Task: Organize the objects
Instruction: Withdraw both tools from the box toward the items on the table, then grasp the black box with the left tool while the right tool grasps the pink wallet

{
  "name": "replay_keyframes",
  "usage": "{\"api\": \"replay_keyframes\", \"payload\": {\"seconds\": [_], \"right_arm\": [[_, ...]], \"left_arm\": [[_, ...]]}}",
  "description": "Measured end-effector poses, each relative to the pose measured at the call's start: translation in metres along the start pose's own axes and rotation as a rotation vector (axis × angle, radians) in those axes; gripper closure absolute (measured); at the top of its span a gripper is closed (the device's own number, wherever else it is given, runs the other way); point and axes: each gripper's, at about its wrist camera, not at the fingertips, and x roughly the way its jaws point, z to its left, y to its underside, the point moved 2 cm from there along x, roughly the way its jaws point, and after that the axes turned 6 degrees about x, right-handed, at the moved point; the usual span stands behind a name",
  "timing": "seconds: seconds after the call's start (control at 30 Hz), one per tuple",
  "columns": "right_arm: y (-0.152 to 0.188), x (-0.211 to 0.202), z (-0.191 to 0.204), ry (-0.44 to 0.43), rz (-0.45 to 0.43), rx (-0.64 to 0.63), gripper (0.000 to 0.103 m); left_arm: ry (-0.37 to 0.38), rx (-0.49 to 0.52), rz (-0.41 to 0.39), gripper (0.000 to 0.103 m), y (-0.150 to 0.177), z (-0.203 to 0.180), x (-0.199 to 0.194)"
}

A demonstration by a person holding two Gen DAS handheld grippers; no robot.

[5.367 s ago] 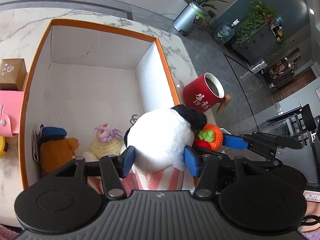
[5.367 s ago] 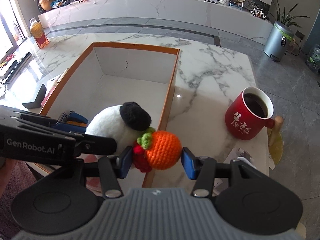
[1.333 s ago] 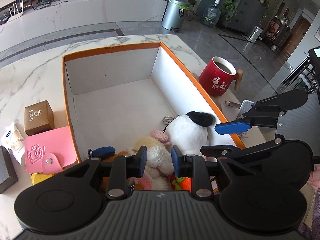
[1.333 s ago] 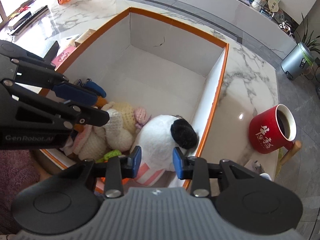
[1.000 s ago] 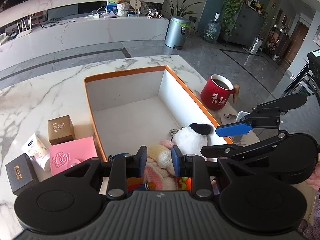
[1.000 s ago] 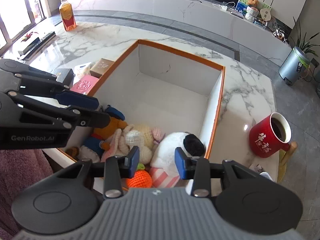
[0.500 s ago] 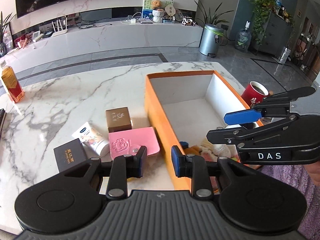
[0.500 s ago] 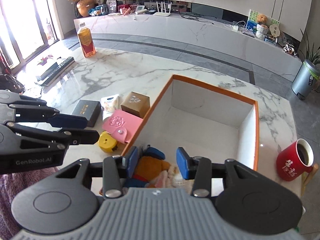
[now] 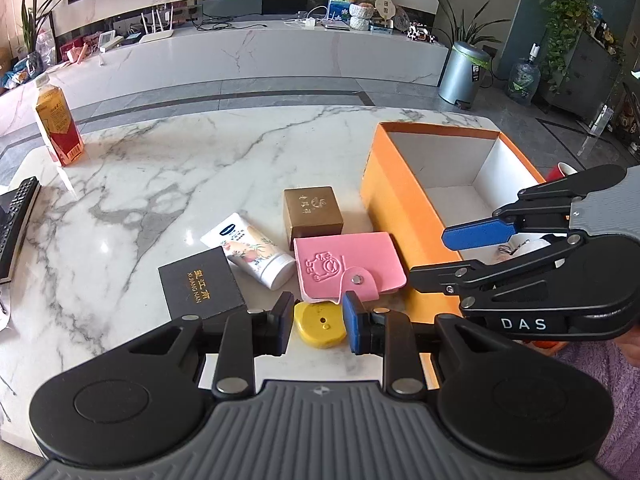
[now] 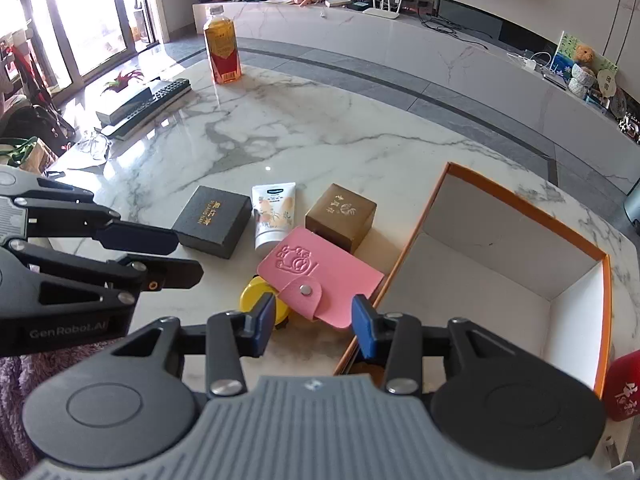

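An orange box (image 9: pixel 400 204) (image 10: pixel 500 264) with white inside stands on the marble table. Left of it lie a pink snap wallet (image 9: pixel 348 264) (image 10: pixel 320 276), a gold box (image 9: pixel 313 211) (image 10: pixel 342 216), a cream tube (image 9: pixel 252 256) (image 10: pixel 272 216), a black box (image 9: pixel 200 284) (image 10: pixel 214 220) and a yellow disc (image 9: pixel 320 325) (image 10: pixel 256 300). My left gripper (image 9: pixel 316 326) is open and empty above the yellow disc. My right gripper (image 10: pixel 314 324) is open and empty over the wallet's near edge. Soft toys in the box are mostly hidden.
A tea bottle (image 9: pixel 56 128) (image 10: pixel 222 52) stands far left. A remote (image 9: pixel 16 224) (image 10: pixel 148 104) lies near the left edge. A red mug (image 10: pixel 624 388) stands right of the box. The right gripper shows in the left wrist view (image 9: pixel 532 252).
Both grippers let go of the panda and orange toys inside the box, then pulled up and back and swung left. They now hang over the loose items beside the box.
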Motion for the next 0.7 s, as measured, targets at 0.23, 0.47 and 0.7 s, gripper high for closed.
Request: {"api": "replay_keyframes", "payload": {"seconds": [0.23,0.47,0.7], "right_arm": [[-0.009,0.026,0.004,-0.001,0.047,-0.033,0.059],[-0.020,0.060,0.009,0.010,0.126,-0.111,0.059],[-0.027,0.091,0.015,0.006,0.218,-0.202,0.055]], "left_arm": [[0.011,-0.016,0.036,0.072,0.002,0.020,0.021],[0.035,-0.050,0.069,0.065,0.004,0.038,0.039],[0.055,-0.059,0.103,0.054,0.007,0.051,0.057]]}}
